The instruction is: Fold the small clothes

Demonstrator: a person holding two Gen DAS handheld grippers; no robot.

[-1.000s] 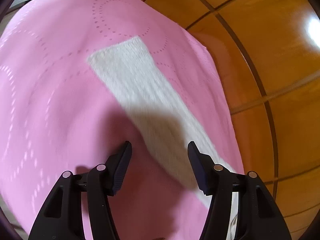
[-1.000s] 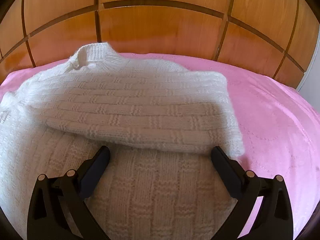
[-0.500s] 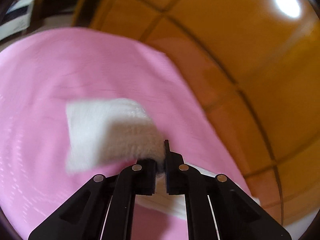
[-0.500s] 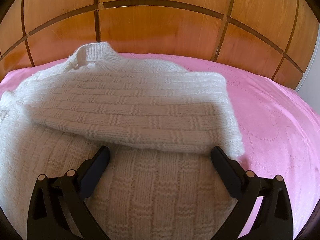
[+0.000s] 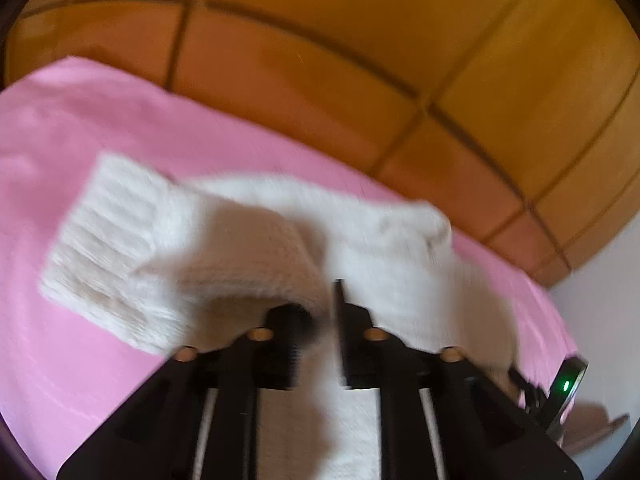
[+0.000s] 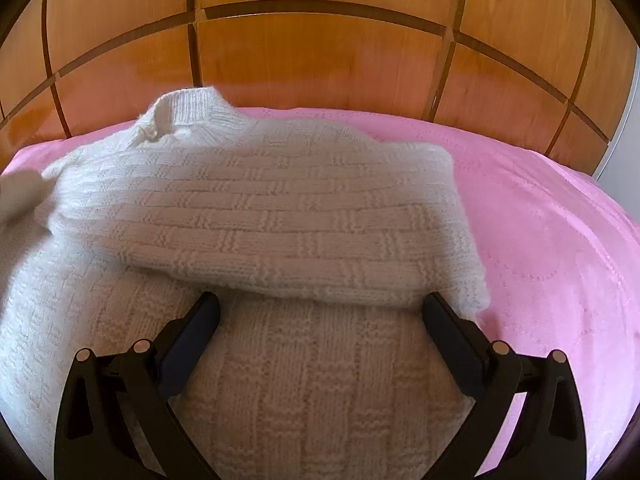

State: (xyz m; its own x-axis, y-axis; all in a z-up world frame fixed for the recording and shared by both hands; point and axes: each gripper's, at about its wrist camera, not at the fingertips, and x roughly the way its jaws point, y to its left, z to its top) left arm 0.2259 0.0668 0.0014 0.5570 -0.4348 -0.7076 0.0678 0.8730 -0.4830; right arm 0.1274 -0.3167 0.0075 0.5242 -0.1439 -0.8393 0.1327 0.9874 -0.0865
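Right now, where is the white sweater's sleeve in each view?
Left wrist: the sleeve crosses the centre, cuff at left, pinched in the left tongs.
Right wrist: only a blurred white bit at the far left edge.
Shared landmark: the wooden headboard above the pink bedspread.

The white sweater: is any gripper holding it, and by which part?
The left gripper has the sweater sleeve between its jaws; the right gripper holds nothing.

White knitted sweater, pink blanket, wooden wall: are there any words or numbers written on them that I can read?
None can be read.
White knitted sweater: knit pattern only, no label showing.
Pink bed cover: dotted stitched curves, no letters.
Orange-brown wooden panelling: bare.
Left wrist view: blurred, and no writing shows there either.
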